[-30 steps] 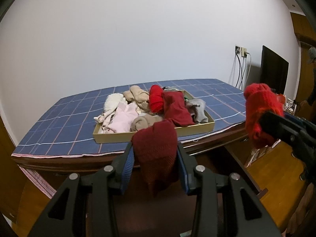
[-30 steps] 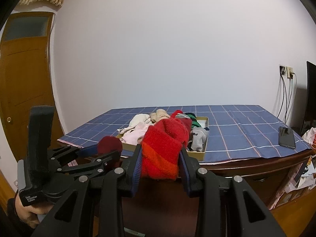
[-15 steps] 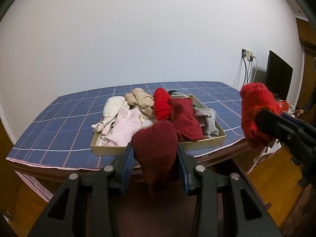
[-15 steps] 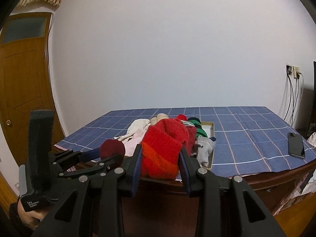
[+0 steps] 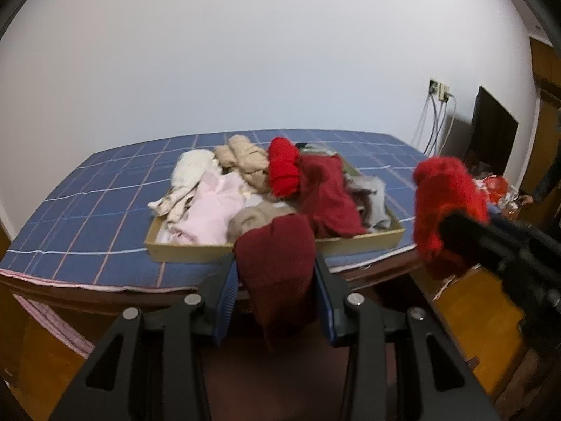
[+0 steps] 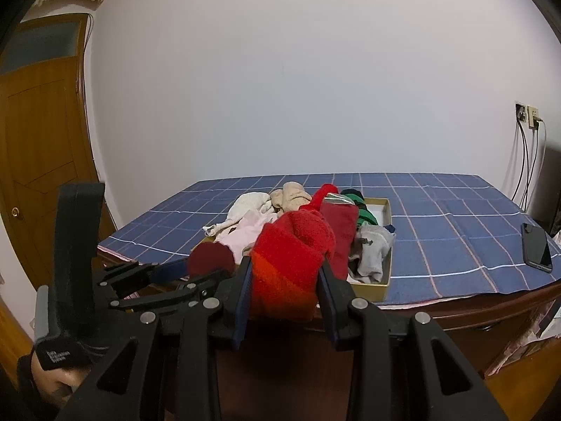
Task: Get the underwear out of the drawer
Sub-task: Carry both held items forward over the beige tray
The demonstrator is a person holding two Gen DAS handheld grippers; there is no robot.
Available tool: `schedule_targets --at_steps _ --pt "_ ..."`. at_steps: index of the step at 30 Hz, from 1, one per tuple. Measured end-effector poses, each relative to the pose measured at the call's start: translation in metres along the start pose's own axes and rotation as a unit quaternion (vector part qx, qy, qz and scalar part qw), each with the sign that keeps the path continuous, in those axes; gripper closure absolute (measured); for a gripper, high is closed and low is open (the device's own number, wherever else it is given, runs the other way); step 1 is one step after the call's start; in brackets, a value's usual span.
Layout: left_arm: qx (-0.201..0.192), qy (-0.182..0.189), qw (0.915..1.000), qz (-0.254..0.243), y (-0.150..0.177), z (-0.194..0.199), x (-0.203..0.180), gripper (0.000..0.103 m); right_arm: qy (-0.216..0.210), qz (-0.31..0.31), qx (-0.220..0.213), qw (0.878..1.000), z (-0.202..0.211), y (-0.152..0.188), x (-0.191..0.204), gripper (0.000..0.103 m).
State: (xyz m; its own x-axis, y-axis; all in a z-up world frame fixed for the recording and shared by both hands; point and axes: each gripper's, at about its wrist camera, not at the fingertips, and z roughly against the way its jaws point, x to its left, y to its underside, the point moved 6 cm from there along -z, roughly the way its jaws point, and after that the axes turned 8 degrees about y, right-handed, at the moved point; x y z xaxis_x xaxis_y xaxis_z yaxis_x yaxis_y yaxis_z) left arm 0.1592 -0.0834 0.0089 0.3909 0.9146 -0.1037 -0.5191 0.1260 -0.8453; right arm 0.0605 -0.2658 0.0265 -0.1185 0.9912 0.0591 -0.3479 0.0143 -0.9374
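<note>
We recorded the left gripper [image 5: 277,277] at lower centre of its own view, jaws closed onto a dark red garment [image 5: 275,270] that hung down between the blue pads, held off the table edge in front of the drawer. The right gripper [image 6: 284,277] sat at lower centre of the right wrist view, jaws clamped on a bright red garment [image 6: 291,263] bunched between its fingers; the same bundle appeared at the right of the left wrist view. The drawer [image 5: 350,244], a shallow tan tray, lay on the blue checked tablecloth [image 5: 87,210] near the table's front edge. Its contents, from frame left to right in the left view: a cream garment [image 5: 189,179] spilling over the left rim, a pink garment [image 5: 217,210], beige rolled pieces [image 5: 242,161] toward the back, a red rolled piece [image 5: 284,172], a maroon garment [image 5: 326,200] and a grey garment [image 5: 377,200] at the right end. The right view also showed a green item [image 6: 364,214] at the drawer's far end. A black phone [image 6: 535,247] lay on the cloth at right, well apart from the drawer.
</note>
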Motion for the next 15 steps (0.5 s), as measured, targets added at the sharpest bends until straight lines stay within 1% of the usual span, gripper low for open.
schedule_targets --at_steps 2,8,11,15 --pt "-0.002 0.013 0.9999 -0.011 -0.007 -0.003 -0.010 0.063 0.006 0.003 0.001 1.000 -0.002 -0.001 -0.002 0.065" --pt "-0.010 0.027 0.9993 -0.026 -0.027 -0.014 -0.023 0.063 0.021 -0.001 0.007 1.000 -0.010 -0.007 -0.012 0.065" --pt "-0.010 0.021 0.9993 -0.028 -0.033 -0.021 -0.019 0.063 0.022 0.001 0.008 1.000 -0.019 -0.012 -0.014 0.065" --pt "-0.005 0.011 0.9997 -0.021 -0.038 -0.031 -0.009 0.063 0.012 0.001 0.007 1.000 -0.034 -0.020 -0.011 0.065"
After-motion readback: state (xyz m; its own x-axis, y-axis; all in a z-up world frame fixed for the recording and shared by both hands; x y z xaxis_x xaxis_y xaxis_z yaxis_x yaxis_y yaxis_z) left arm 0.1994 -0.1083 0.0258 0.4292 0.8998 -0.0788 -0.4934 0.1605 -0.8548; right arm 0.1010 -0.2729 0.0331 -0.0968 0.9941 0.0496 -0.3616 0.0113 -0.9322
